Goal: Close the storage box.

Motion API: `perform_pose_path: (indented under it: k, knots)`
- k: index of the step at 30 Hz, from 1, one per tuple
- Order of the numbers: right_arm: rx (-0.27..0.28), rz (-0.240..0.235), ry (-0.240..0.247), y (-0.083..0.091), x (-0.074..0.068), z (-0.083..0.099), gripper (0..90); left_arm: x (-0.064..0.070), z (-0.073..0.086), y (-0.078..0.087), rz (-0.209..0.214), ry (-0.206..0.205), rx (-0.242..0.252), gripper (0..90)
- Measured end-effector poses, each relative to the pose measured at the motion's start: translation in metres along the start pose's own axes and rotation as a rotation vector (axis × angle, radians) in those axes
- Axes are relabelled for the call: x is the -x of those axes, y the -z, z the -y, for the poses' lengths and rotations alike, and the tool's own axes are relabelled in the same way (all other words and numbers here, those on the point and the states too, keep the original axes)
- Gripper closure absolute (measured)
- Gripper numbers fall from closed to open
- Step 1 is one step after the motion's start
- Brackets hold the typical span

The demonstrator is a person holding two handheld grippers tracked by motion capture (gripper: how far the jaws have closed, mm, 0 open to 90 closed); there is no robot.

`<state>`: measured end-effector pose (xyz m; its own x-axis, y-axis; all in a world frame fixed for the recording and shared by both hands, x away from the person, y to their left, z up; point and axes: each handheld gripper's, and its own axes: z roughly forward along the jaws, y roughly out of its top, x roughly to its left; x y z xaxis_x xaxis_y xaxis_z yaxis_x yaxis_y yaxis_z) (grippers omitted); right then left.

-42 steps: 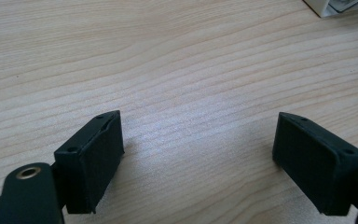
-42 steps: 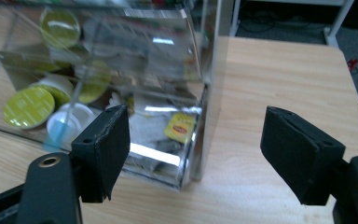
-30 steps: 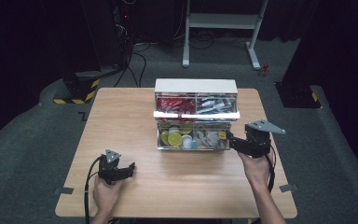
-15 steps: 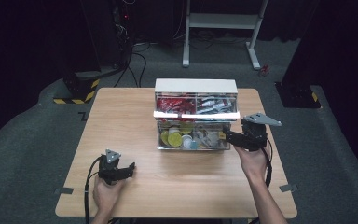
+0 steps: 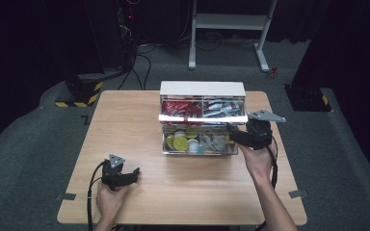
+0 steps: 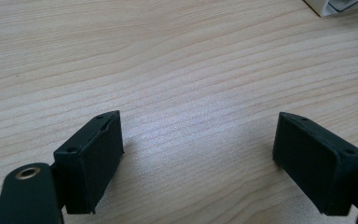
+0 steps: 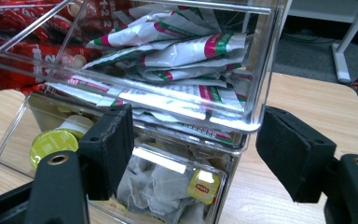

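My right claw (image 5: 235,136) stands wide, its two black jaws set either side of the near right corner of the clear drawer box (image 7: 256,70); in the right gripper view the left jaw sits in front of the lower drawer's wall and the right jaw is outside the corner post, over bare wood. I cannot tell whether either jaw touches the plastic. Above the jaws the upper drawer holds white sachets (image 7: 177,51) and red sachets (image 7: 9,14); the lower drawer holds tea bags (image 7: 158,186) and green-lidded pods (image 7: 53,142). To the right of the box the table (image 5: 125,125) runs bare to its right edge. My left claw (image 5: 134,174) is also wide and holds nothing, low over bare wood near the front left, well apart from the box, with open table all around it.
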<state>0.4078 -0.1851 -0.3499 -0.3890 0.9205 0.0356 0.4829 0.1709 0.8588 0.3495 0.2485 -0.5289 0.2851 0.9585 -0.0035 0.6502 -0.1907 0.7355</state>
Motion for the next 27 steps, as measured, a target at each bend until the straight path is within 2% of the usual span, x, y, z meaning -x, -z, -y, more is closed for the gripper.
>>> perform_pose_path:
  k: [6, 12, 15, 19, 23, 27]
  knots:
    - [-0.005, 0.023, 0.023, -0.002, -0.002, -0.005, 29.1, 0.0, 0.0, 0.0, -0.005, 0.003, -0.001, 16.2]
    - [-0.004, 0.028, 0.018, -0.004, -0.002, -0.008, 29.1, 0.003, 0.0, 0.0, -0.016, 0.015, -0.001, 15.5]
    - [0.0, 0.027, 0.025, -0.003, -0.002, -0.009, 29.8, 0.002, -0.001, 0.001, -0.019, 0.015, -0.003, 21.6]
    - [0.006, 0.024, 0.025, 0.0, -0.003, -0.012, 30.8, -0.001, -0.005, 0.002, 0.012, 0.03, -0.008, 24.0]
    - [0.022, 0.023, 0.034, 0.004, -0.004, -0.018, 31.5, 0.0, -0.011, 0.007, 0.041, 0.04, 0.017, 25.2]
    - [0.02, 0.021, 0.032, 0.004, -0.005, -0.023, 32.0, 0.001, -0.019, 0.012, 0.058, 0.031, 0.035, 26.0]
